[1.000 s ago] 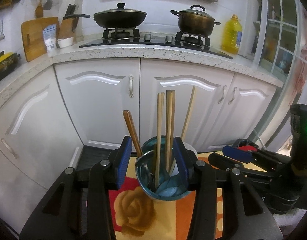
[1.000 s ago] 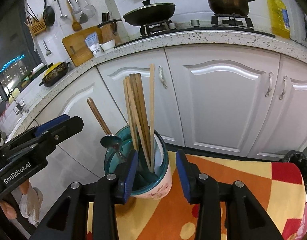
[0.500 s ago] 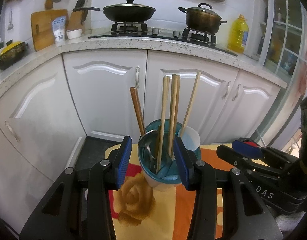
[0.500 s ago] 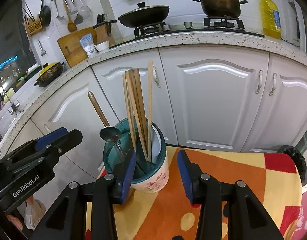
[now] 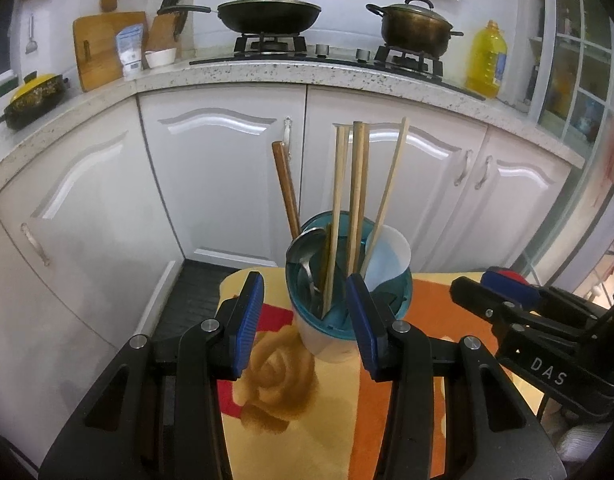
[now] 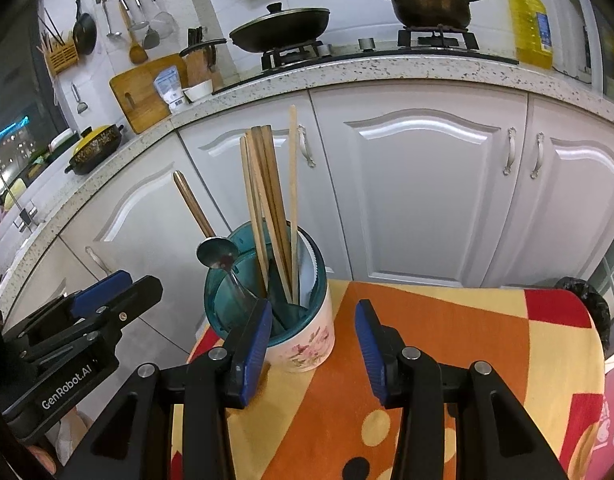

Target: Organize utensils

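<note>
Left tongs (image 5: 305, 322) stand spread and empty, the utensil holder (image 5: 349, 300) dead ahead between their tips; right tongs (image 6: 311, 344) — also spread, empty — have it off to their left; chopsticks (image 5: 357, 196) stand near upright — left hand looks nearer.

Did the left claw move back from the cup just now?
Yes. The left claw pulled back and away: the cup was between its blue pads, now sits beyond them, with more tablecloth showing.
</note>
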A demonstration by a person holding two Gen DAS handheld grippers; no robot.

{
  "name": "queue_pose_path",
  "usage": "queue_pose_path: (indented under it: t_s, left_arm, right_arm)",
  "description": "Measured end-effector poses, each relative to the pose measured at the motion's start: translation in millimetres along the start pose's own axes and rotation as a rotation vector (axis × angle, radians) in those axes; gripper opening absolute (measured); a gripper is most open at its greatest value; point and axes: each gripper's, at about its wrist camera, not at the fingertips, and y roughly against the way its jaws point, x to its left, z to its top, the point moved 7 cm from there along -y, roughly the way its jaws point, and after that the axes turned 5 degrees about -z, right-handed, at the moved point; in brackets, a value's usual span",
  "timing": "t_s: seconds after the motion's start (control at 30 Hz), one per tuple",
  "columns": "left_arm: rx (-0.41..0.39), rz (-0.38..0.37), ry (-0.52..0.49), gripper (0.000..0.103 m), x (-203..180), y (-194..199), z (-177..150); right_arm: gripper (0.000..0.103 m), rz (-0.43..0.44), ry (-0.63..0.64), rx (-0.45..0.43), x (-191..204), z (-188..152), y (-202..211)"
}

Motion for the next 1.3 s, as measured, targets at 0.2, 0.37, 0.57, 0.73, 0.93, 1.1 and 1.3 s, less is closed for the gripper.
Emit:
queue_pose_path:
  t_s: [0.2,0.37,0.57,0.73,0.93,1.1,1.3]
  left_arm:
    - [0.014,0.024,-0.008,0.042,2.4,-1.2,-5.2]
    - [0.018,0.029,-0.011,0.042,4.2,0.0,-8.9]
    - [0.014,0.035,0.004,0.042,7.8,1.1,-11.7]
    - [0.0,0.033,0.002,0.042,4.7,4.0,-13.4]
    - [0.005,0.04,-0.021,0.042,-0.9,2.5,-16.2]
    - [0.006,0.042,-0.027,0.042,-1.9,1.9,-17.5]
    - [0.007,0.046,-0.027,0.042,-2.1,1.5,-17.5]
  right_arm:
    - [0.042,0.003,0.009,0.008,2.7,-1.5,-1.1]
    - [0.042,0.005,0.008,0.008,4.7,-1.9,-2.4]
    - [0.042,-0.002,0.017,0.015,6.6,-5.0,-3.3]
    - [0.043,-0.003,0.023,0.023,8.3,-7.5,-4.5]
    - [0.043,-0.001,0.03,0.02,12.4,-6.7,-5.7]
    - [0.043,-0.009,0.025,0.027,10.4,-8.4,-7.3]
    - [0.043,-0.008,0.015,0.031,6.1,-9.7,-8.9]
